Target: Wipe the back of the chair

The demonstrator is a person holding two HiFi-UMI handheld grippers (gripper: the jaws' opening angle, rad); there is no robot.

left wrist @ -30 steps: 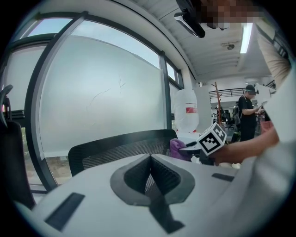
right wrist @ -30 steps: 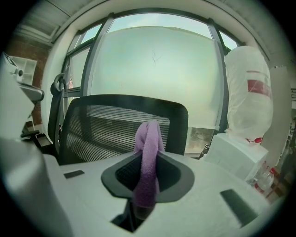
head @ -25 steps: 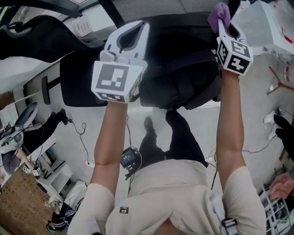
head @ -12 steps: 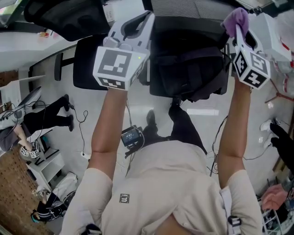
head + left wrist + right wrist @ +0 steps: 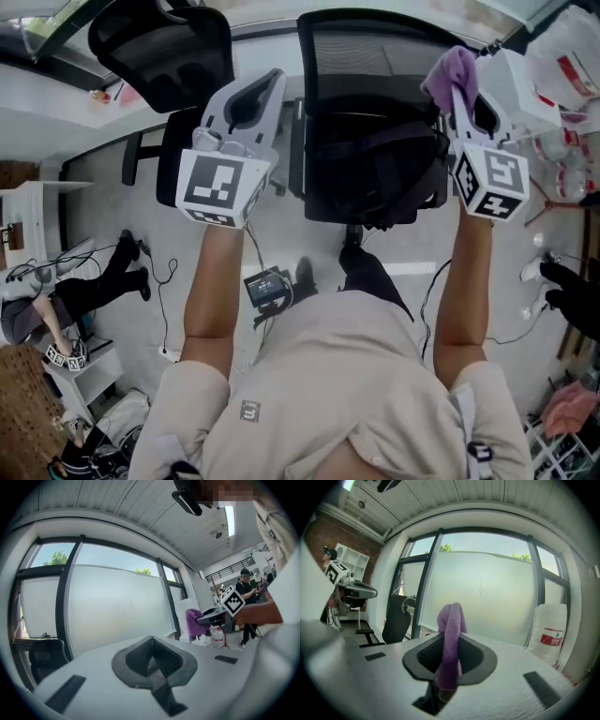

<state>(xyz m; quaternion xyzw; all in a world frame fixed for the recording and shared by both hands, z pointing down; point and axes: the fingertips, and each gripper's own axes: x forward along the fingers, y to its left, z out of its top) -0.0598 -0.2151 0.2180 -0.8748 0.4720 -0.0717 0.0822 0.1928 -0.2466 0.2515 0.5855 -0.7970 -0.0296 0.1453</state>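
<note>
The black office chair stands straight ahead in the head view, its mesh back (image 5: 375,52) upright above a seat covered by a dark bag (image 5: 375,173). My right gripper (image 5: 466,89) is raised at the back's right edge, shut on a purple cloth (image 5: 450,70) that sticks out past its tips; whether the cloth touches the mesh I cannot tell. In the right gripper view the cloth (image 5: 450,634) hangs between the jaws of the gripper (image 5: 450,656). My left gripper (image 5: 251,94) is held up left of the chair, jaws shut and empty (image 5: 151,654).
A second black chair (image 5: 164,47) stands at the upper left by the window desk. A white sack (image 5: 562,47) and water bottles (image 5: 562,150) are at the right. A person (image 5: 94,272) stands at the left, with cables on the floor.
The view has tilted upward, so the chair's mesh back now shows in full. Both grippers have stayed raised, and the right one has kept the purple cloth.
</note>
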